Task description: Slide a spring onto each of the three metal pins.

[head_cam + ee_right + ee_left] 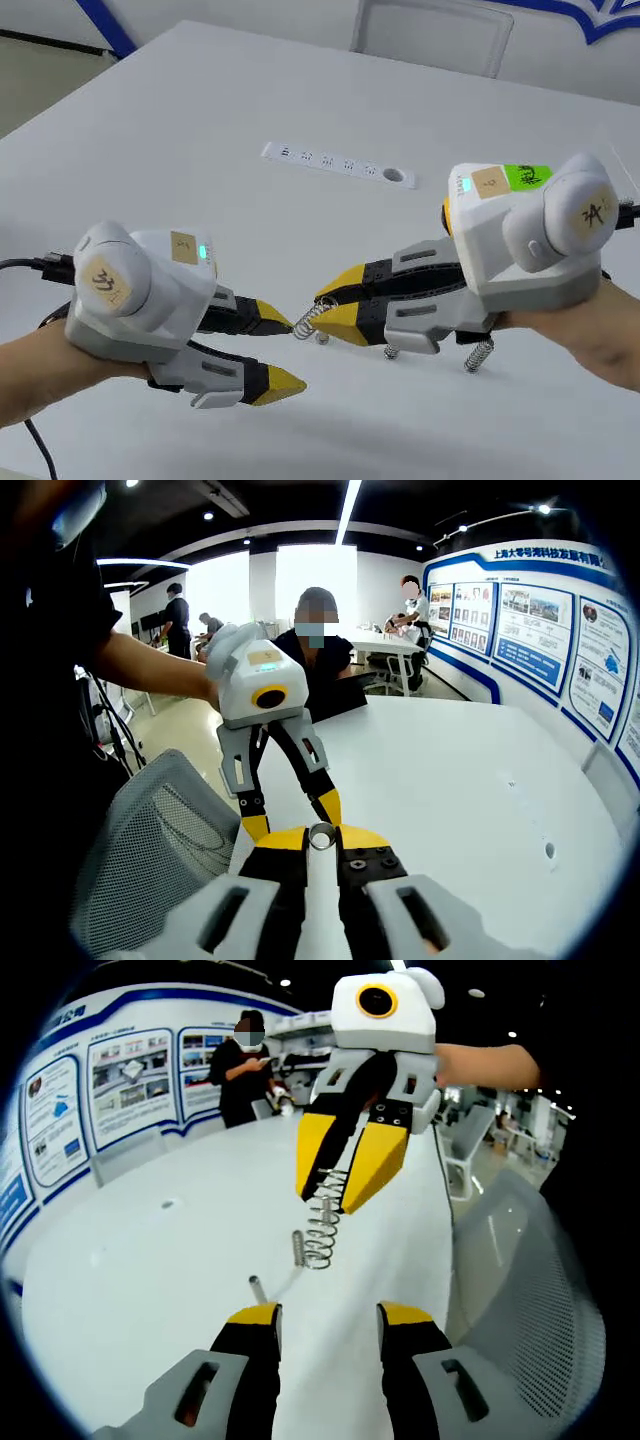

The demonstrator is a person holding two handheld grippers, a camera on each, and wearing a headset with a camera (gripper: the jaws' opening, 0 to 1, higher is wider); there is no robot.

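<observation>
Now the spring (pixel 306 322) (pixel 322 1230) is pinched at one end between the yellow tips of my right gripper (pixel 316 308) (pixel 328 1200). Those fingers (pixel 345 322) are closed on it, and its free end hangs down toward the bench (pixel 200 130). Along my right gripper's own view I look down the coil's round end (pixel 322 835), which sits right between the two tips. A bare pin (pixel 322 338) (pixel 255 1285) stands upright just beside the spring's lower end; the spring is not on it. Two other springs (pixel 391 352) (pixel 480 353) stand upright on the bench beneath my right gripper; I cannot tell whether pins are inside them. My left gripper (pixel 285 350) (pixel 292 815) faces the right one, tips near the held spring, its fingers (pixel 275 382) spread wide and holding nothing. A white power strip (pixel 338 163) lies well beyond, farther back on the bench.
</observation>
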